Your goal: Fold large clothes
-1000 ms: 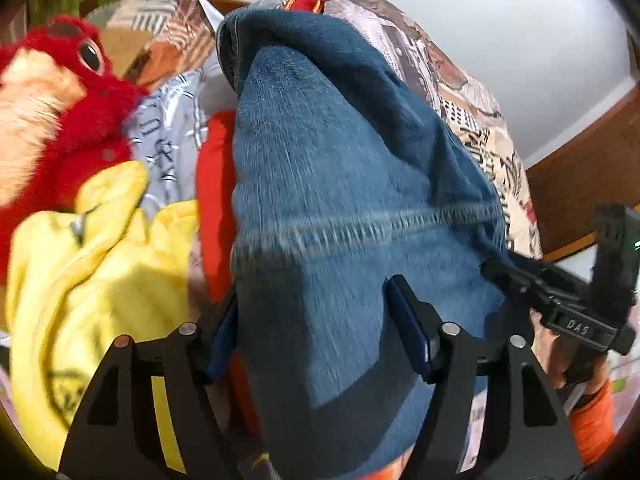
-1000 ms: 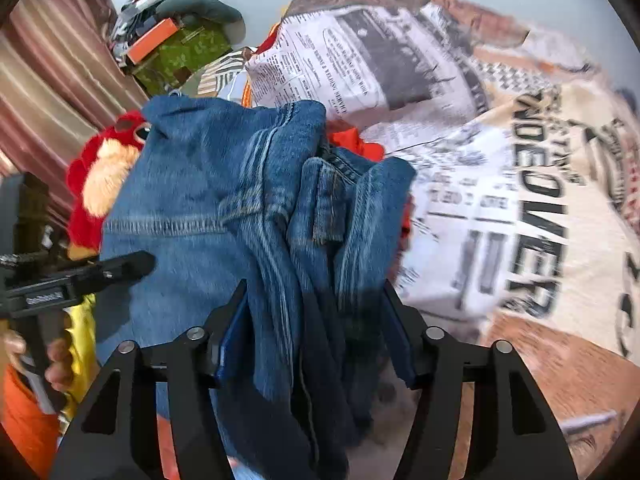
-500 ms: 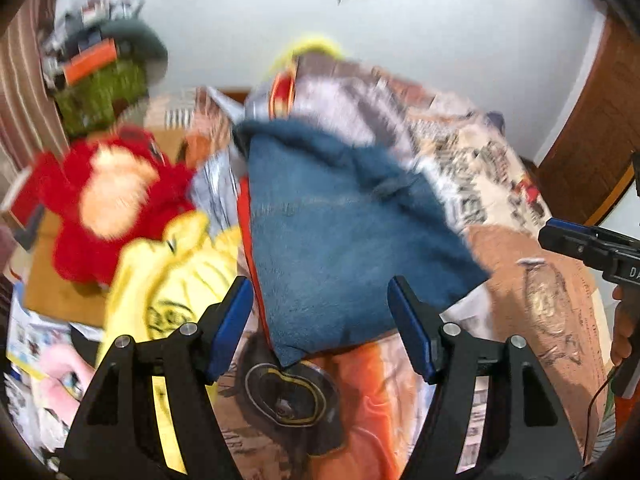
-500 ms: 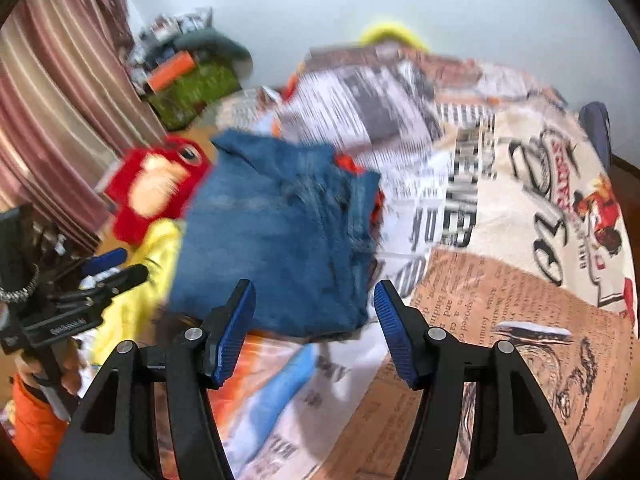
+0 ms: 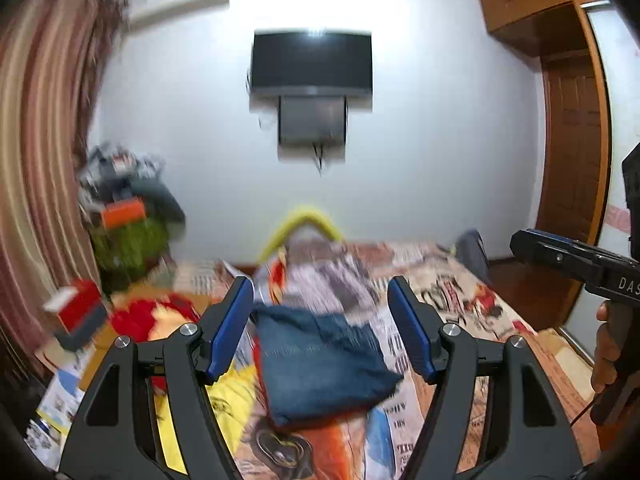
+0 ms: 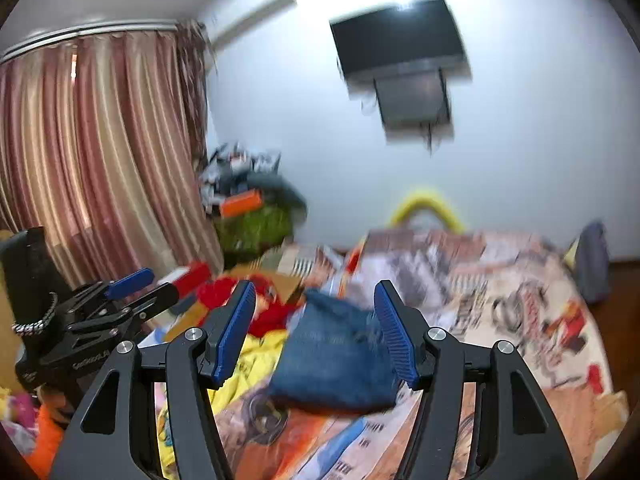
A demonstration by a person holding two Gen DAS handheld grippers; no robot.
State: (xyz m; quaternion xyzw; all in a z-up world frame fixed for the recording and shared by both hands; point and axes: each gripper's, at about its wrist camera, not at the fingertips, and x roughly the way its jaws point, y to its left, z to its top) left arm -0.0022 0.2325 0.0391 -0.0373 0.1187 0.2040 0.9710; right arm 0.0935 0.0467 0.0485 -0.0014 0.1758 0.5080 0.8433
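Folded jeans (image 5: 320, 364) lie on the bed (image 5: 472, 308), plush toy (image 5: 140, 320) to their left.

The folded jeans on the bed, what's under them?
The folded jeans lie on an orange garment and the printed bedspread. Whatever lies directly beneath their middle is covered.

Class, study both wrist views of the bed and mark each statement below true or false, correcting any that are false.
1. The folded jeans lie on the bed. True.
2. The left gripper is clamped on the jeans. False: its jaws stand open and empty, well clear of them.
3. A dark screen hangs on the wall. True.
4. A yellow garment lies to the right of the jeans. False: it lies to their left.
5. The right gripper holds nothing. True.
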